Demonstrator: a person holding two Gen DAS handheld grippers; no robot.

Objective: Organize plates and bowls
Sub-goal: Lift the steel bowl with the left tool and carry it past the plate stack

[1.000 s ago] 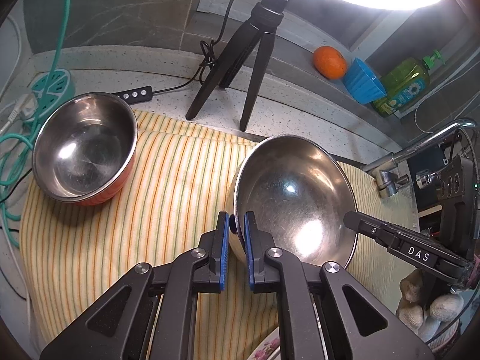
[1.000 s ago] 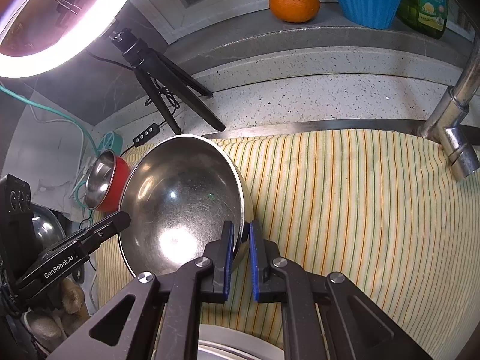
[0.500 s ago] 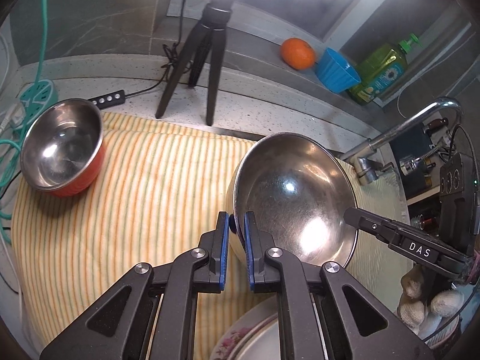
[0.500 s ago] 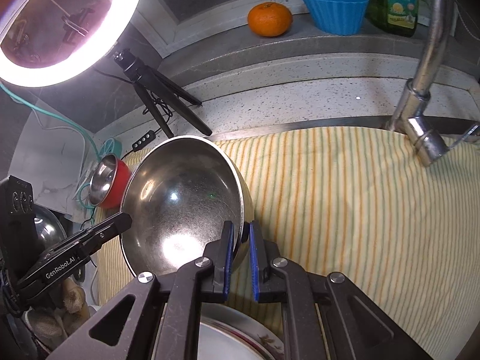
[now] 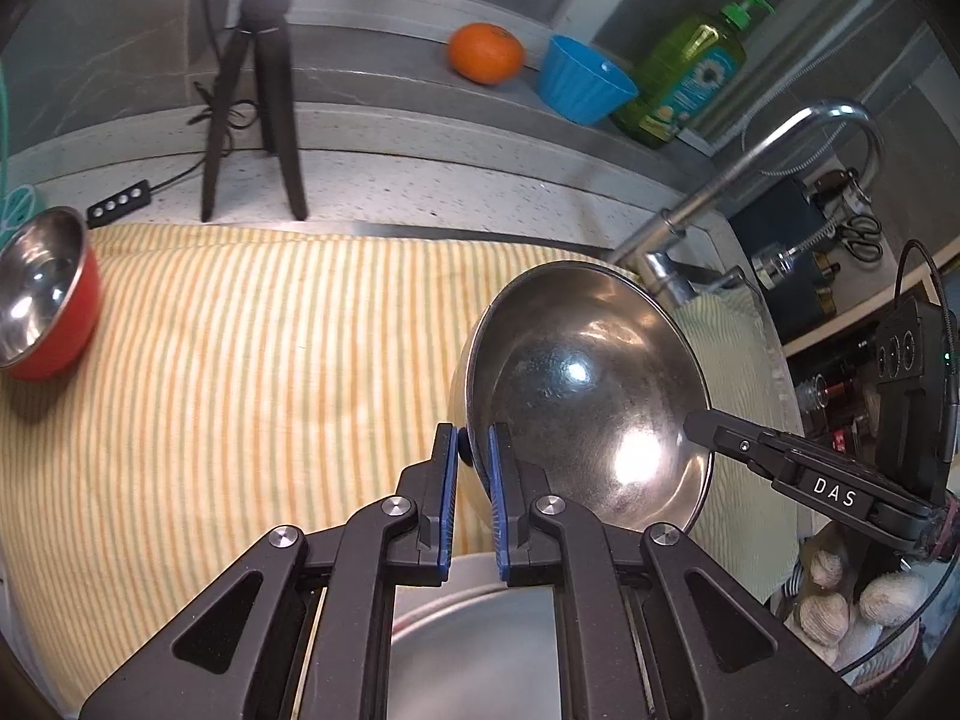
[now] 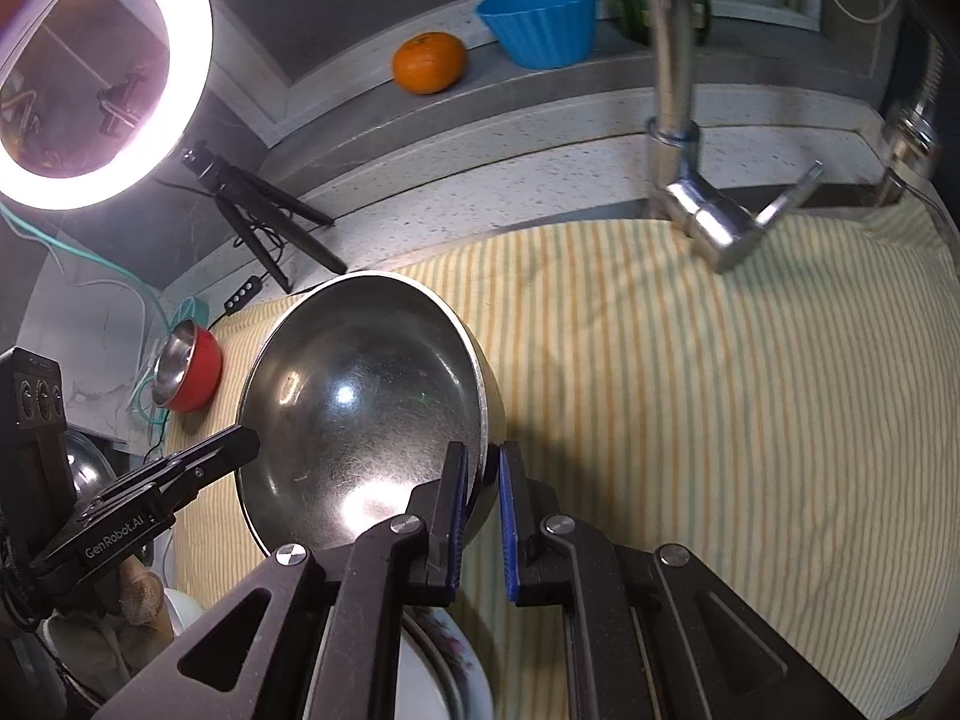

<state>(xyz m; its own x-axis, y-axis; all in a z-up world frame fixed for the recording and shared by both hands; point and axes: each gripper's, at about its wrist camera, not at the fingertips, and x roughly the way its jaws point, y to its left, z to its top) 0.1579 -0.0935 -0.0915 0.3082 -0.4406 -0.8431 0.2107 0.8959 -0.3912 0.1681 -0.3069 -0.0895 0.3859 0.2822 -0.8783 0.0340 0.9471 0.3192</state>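
Note:
A large steel bowl (image 5: 576,396) (image 6: 360,414) hangs tilted above the yellow striped cloth (image 5: 252,372) (image 6: 690,396), held from both sides. My left gripper (image 5: 473,450) is shut on its left rim. My right gripper (image 6: 483,468) is shut on the opposite rim; it also shows as a black finger (image 5: 780,462) in the left wrist view. A small red bowl with a steel inside (image 5: 42,294) (image 6: 186,369) sits at the cloth's far left. Under the grippers lies a plate with a flowered rim (image 6: 444,654) (image 5: 468,630), partly hidden.
A chrome tap (image 6: 678,138) (image 5: 750,180) rises at the cloth's back right. On the ledge behind are an orange (image 5: 486,54), a blue cup (image 5: 579,81) and a green soap bottle (image 5: 690,72). A black tripod (image 5: 252,108) with a ring light (image 6: 90,78) stands at back left.
Both grippers have carried the large bowl to the right across the cloth, away from the red bowl and toward the tap. The plate beneath has come further into view.

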